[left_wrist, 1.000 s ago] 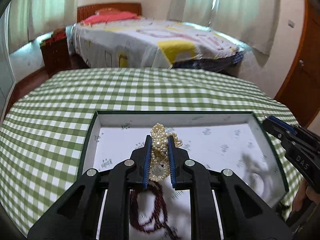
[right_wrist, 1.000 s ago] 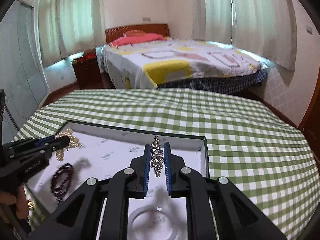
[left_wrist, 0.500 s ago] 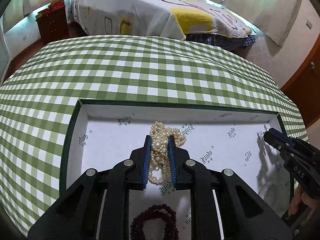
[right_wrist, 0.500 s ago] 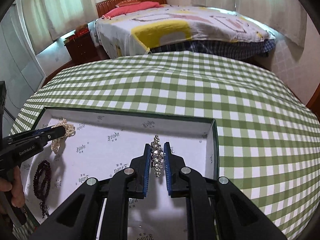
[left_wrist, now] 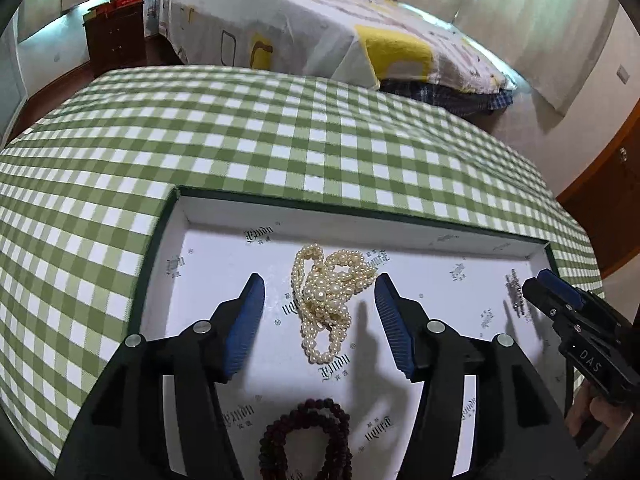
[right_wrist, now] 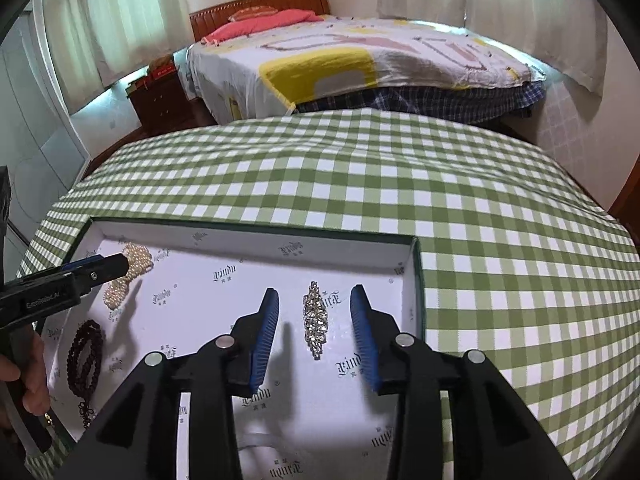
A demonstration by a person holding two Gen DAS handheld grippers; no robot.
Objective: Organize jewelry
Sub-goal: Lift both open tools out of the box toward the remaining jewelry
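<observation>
A cream pearl necklace (left_wrist: 326,298) lies in a heap on the white floor of a shallow green-edged box (left_wrist: 160,236). My left gripper (left_wrist: 320,284) is open, its blue pads either side of the pearls. A sparkling rhinestone piece (right_wrist: 315,318) lies near the box's right wall (right_wrist: 418,280). My right gripper (right_wrist: 314,294) is open around it. A dark red bead bracelet (left_wrist: 308,436) lies in the box nearer me; it also shows in the right wrist view (right_wrist: 84,356). The pearls (right_wrist: 128,276) show partly behind the left gripper's fingers (right_wrist: 100,270).
The box sits on a table with a green-and-white checked cloth (right_wrist: 400,184). A whitish bangle (right_wrist: 256,438) lies in the box under the right gripper. A bed (right_wrist: 360,60) and a dark wooden nightstand (left_wrist: 116,36) stand beyond the table.
Both grippers have opened. The pearl necklace and the rhinestone piece were let go and now lie on the box floor. Both grippers came lower and closer to the box.
</observation>
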